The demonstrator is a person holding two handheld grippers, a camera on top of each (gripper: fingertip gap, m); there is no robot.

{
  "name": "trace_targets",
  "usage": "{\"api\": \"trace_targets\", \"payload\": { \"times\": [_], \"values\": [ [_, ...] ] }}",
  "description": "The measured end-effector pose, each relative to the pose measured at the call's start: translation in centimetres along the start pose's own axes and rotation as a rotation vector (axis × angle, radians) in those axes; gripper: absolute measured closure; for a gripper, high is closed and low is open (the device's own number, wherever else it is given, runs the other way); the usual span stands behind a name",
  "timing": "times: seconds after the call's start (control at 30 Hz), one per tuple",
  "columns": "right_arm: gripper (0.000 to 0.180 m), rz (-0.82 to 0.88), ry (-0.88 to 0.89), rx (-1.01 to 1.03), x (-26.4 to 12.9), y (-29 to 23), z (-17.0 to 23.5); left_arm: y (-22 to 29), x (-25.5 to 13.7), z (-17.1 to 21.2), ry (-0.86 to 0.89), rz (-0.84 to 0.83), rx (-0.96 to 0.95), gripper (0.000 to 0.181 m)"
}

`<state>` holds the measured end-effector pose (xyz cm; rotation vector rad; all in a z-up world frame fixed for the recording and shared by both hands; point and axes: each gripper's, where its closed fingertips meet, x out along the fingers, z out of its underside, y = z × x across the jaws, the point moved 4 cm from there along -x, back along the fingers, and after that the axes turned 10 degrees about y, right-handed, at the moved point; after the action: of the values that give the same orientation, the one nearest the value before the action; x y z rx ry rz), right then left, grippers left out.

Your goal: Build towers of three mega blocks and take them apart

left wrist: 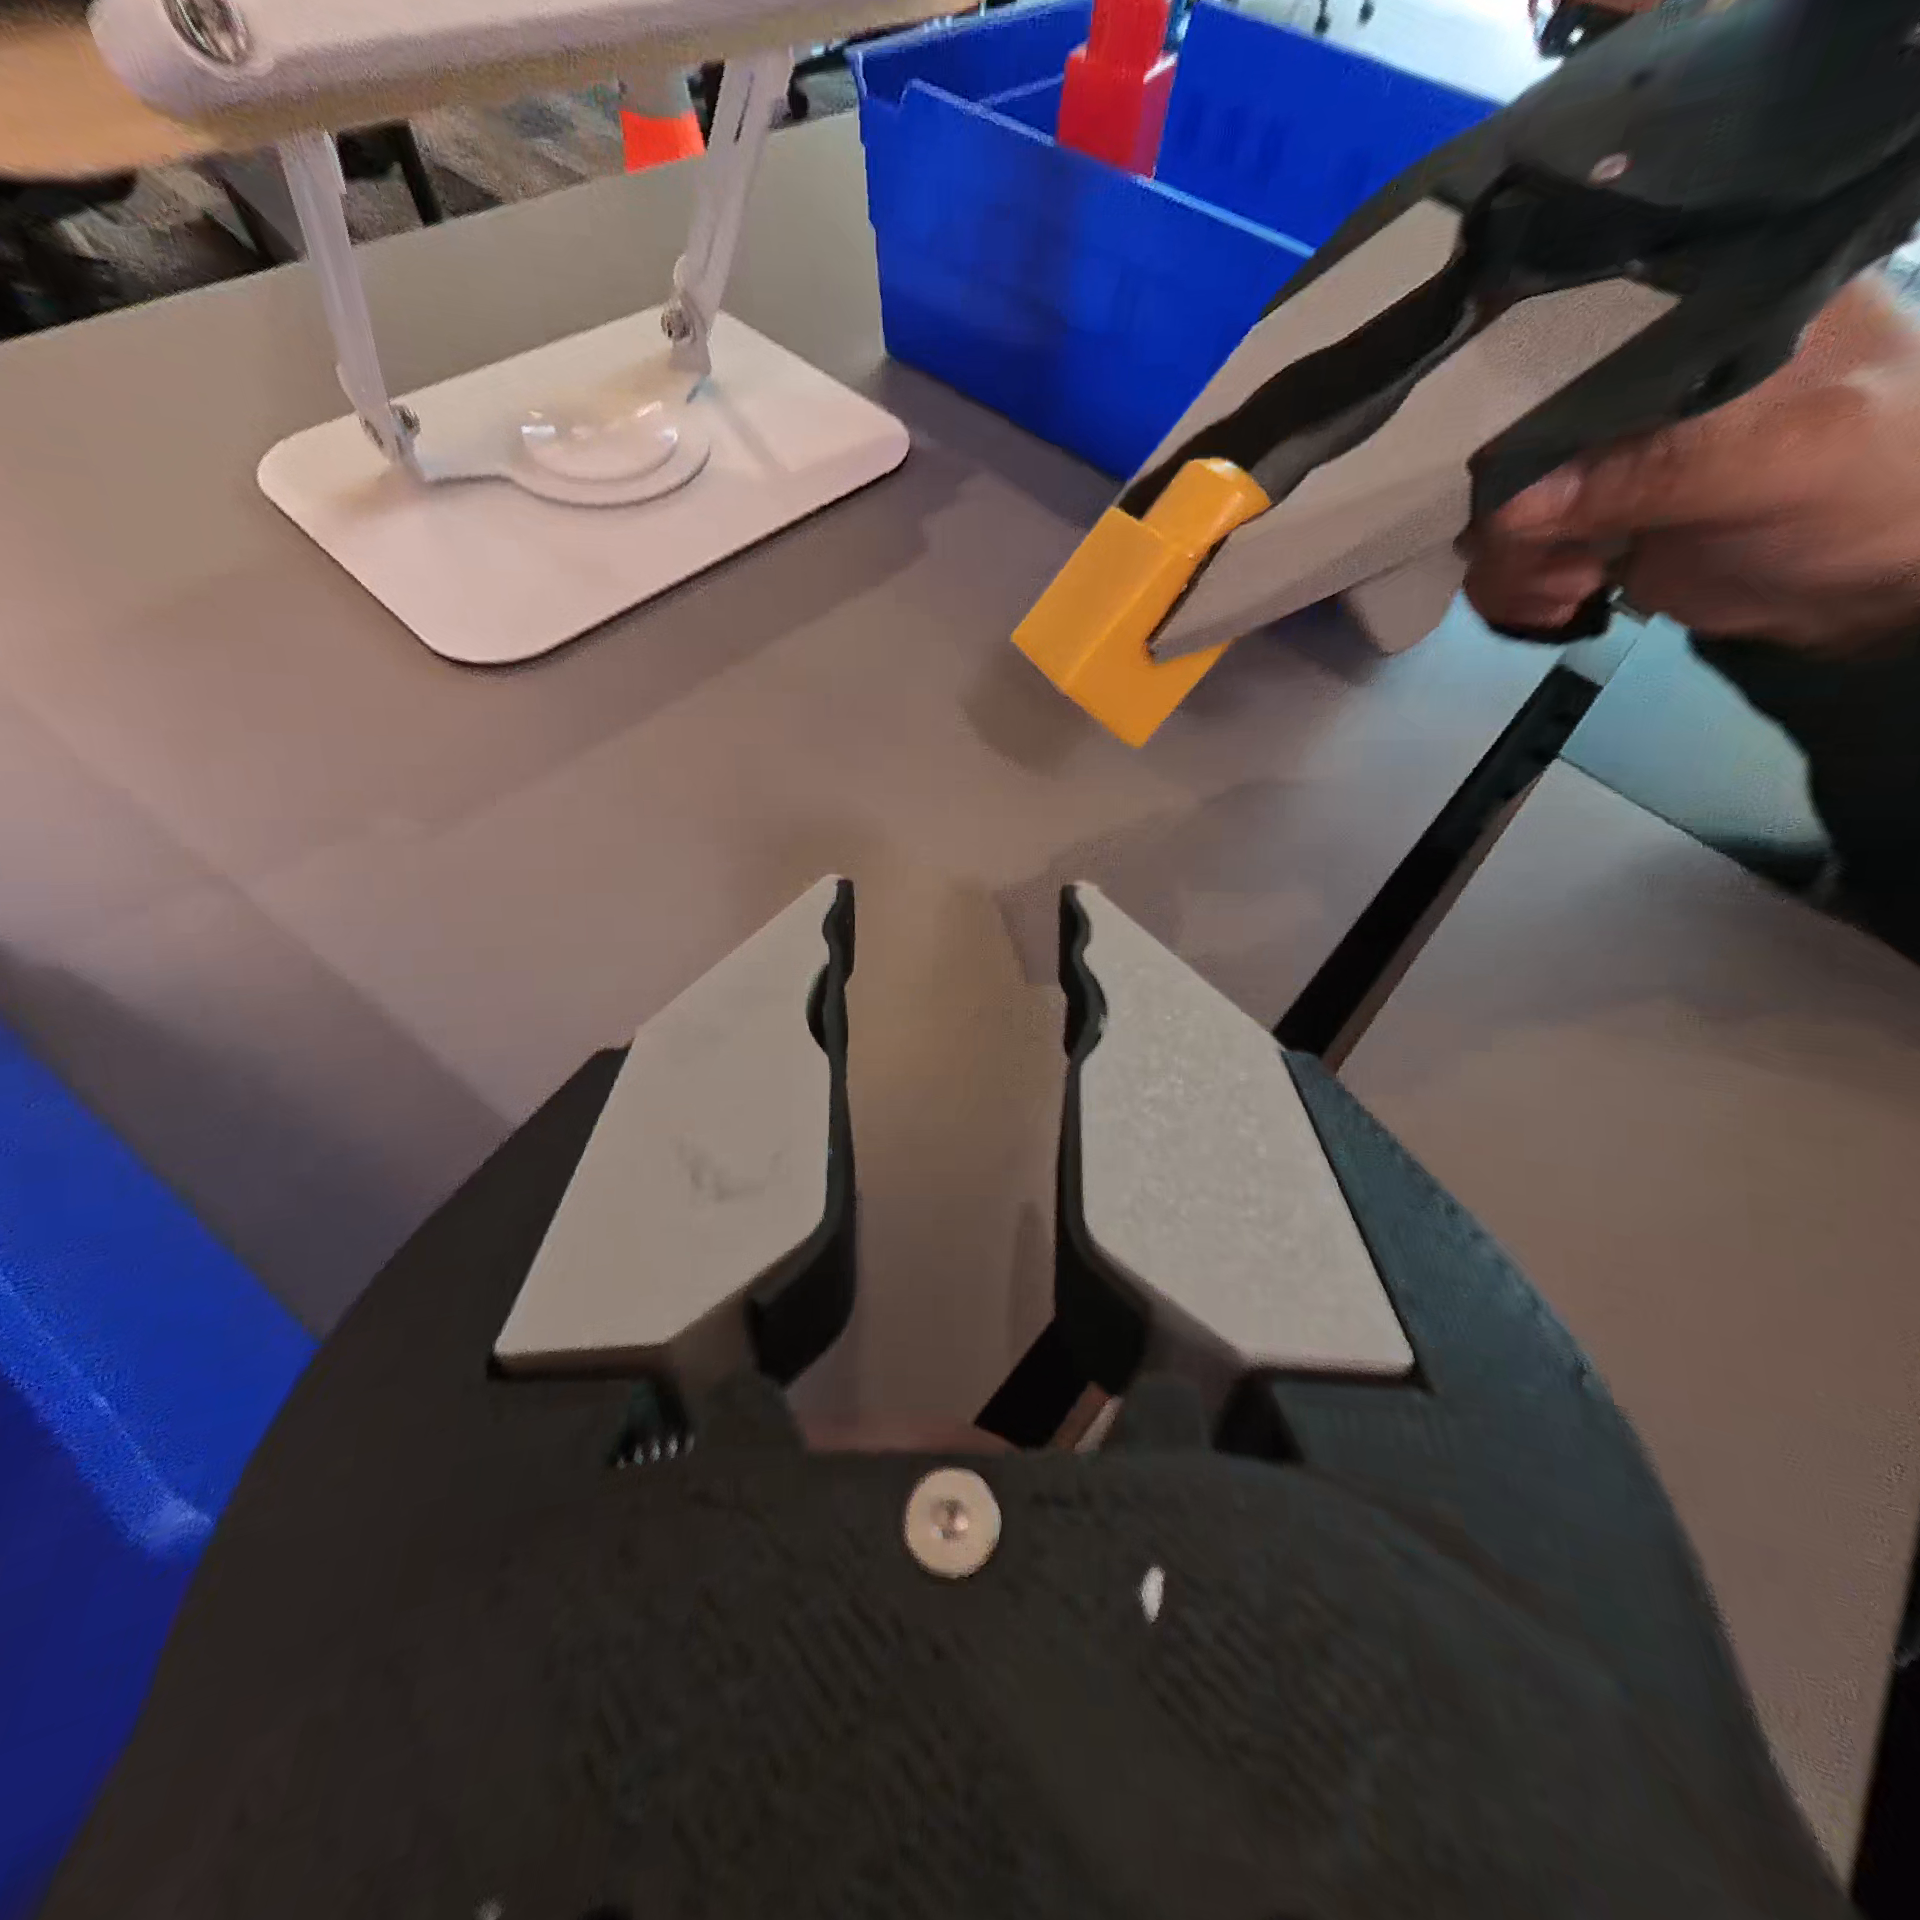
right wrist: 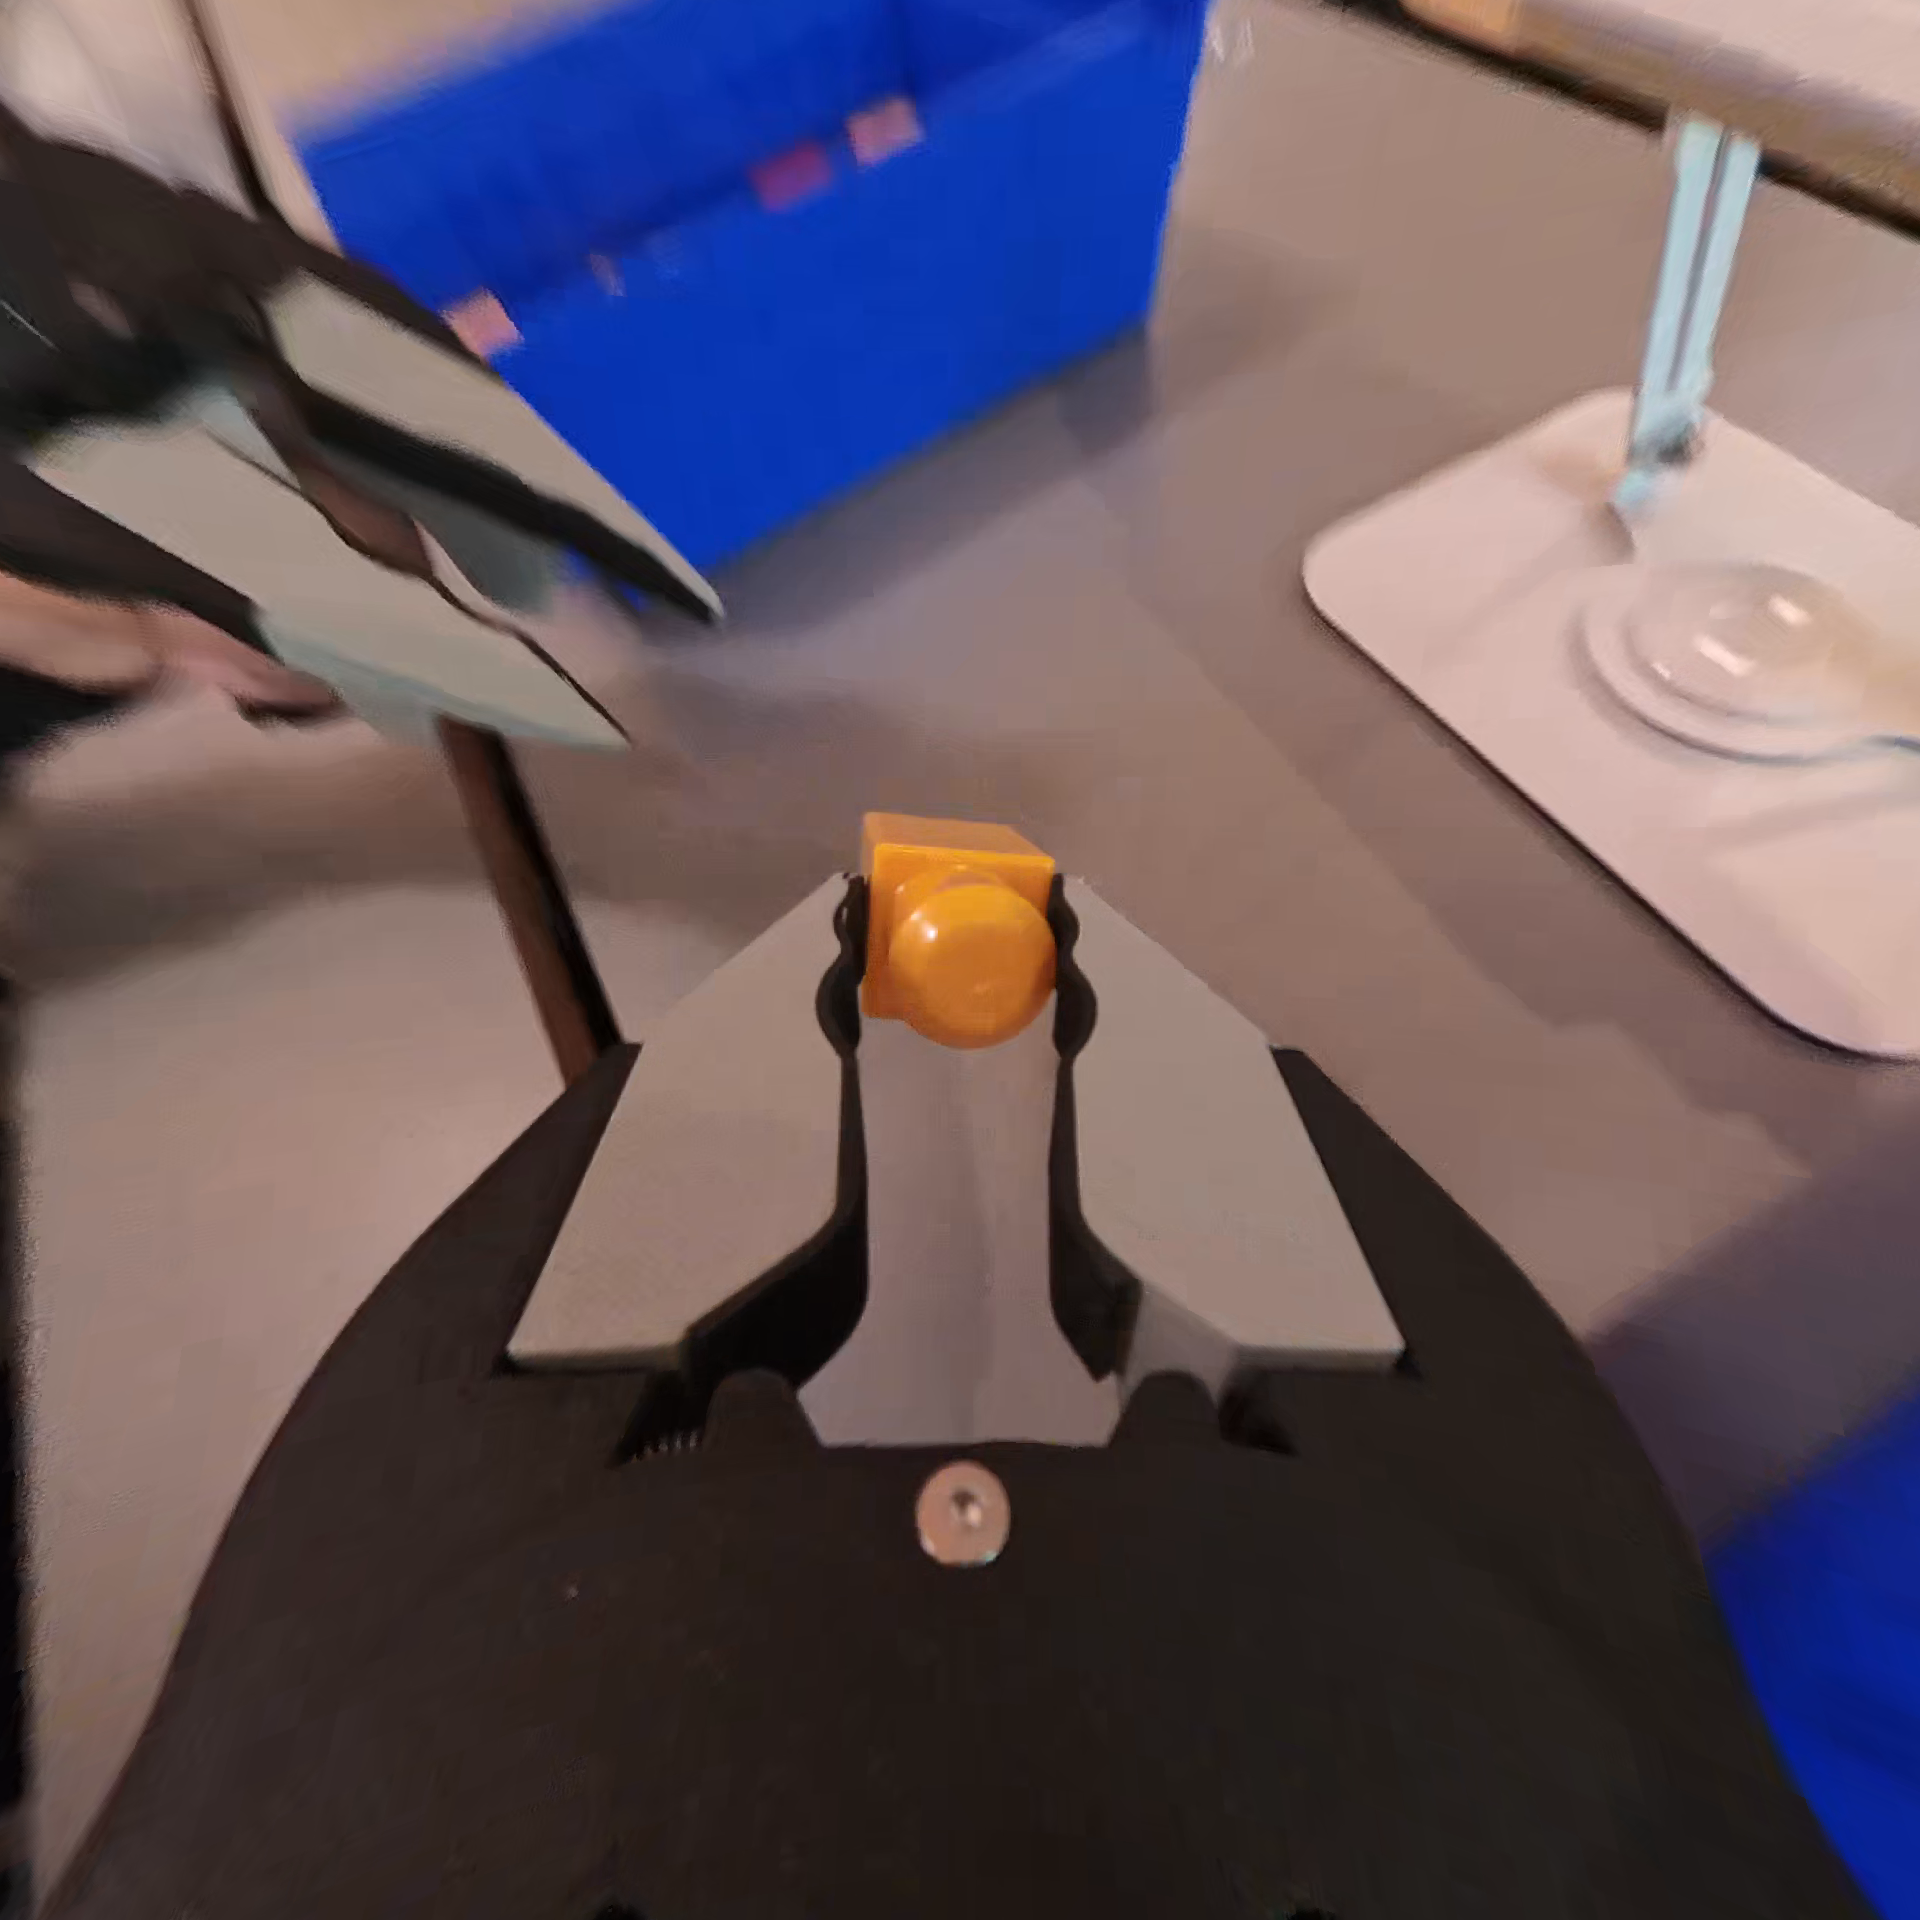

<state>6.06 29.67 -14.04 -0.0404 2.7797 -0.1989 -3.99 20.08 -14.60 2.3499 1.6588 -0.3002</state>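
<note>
Writing none legible; right tool (right wrist: 956, 935) grips yellow block (right wrist: 961, 951).

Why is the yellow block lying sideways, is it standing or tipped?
Tipped. The yellow block is held above the table, its stud pointing back along the right gripper.

**Plastics, metal and a matt tabletop**

The yellow block (right wrist: 961, 935) is smooth, slightly glossy plastic, its stud catching light. The gripper fingers (left wrist: 717, 1143) look like matt grey plastic with a fine grain; the black body behind them is rough, ridged plastic with a shiny metal screw (left wrist: 952, 1523). The blue bin (left wrist: 1039, 270) is glossy plastic. The table (left wrist: 623, 831) is matt grey. The white stand base (left wrist: 582, 488) looks smooth, satin
</note>
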Motion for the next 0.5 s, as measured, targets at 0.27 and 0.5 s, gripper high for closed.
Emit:
{"api": "trace_targets", "payload": {
  "times": [0.27, 0.5],
  "values": [
    [0.148, 0.176, -0.42, -0.241, -0.4, 0.9, 4.3, -0.4, 2.0, 2.6, -0.073, -0.073, 0.022, 0.147],
    [0.123, 0.199, -0.431, -0.241, 1.1, 1.2, 5.4, -0.3, 2.3, 3.6, -0.097, -0.033, -0.035, 0.147]
  ]
}}
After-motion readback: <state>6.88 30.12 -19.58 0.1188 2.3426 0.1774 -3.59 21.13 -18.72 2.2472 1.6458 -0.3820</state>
